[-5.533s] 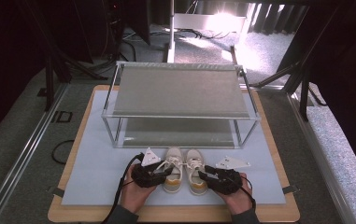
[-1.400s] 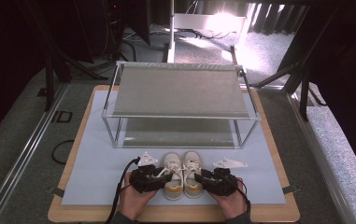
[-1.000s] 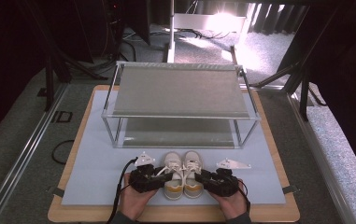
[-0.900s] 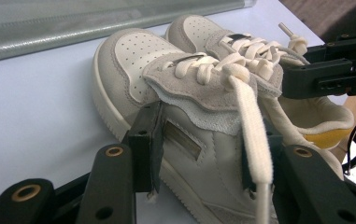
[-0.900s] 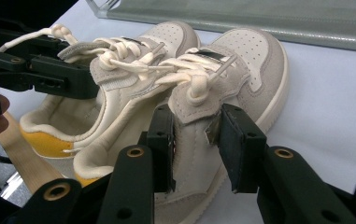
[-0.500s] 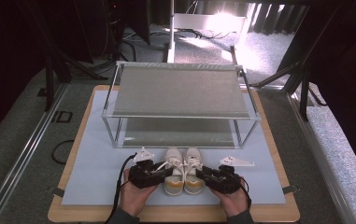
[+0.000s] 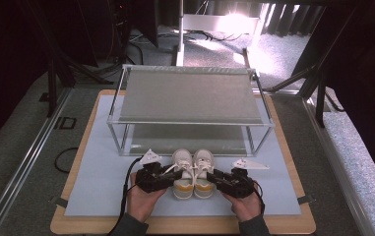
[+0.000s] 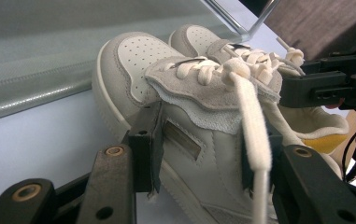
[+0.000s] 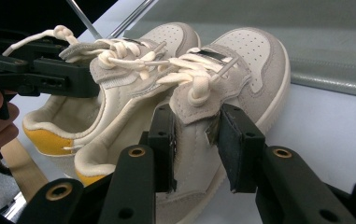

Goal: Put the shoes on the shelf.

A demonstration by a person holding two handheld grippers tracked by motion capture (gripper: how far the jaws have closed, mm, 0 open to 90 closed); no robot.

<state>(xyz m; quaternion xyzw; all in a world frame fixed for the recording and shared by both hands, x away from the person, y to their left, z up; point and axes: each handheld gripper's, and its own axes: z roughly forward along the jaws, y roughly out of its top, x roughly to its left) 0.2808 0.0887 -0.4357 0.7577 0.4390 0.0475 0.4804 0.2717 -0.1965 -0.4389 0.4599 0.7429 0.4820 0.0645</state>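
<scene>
High view: left claw (image 7: 171, 173) and right claw (image 7: 216, 176) are each clamping a shoe's (image 7: 182, 169) side wall; soft collars risk slipping out, laces (image 8: 252, 116) snagging.

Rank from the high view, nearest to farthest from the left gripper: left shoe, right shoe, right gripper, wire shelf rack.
From the left gripper:
1. Left shoe: clamped in its jaws, in front of the person.
2. Right shoe: beside the first, on its right.
3. Right gripper: past both shoes, on the right.
4. Wire shelf rack: across the mat, at the back.
</scene>
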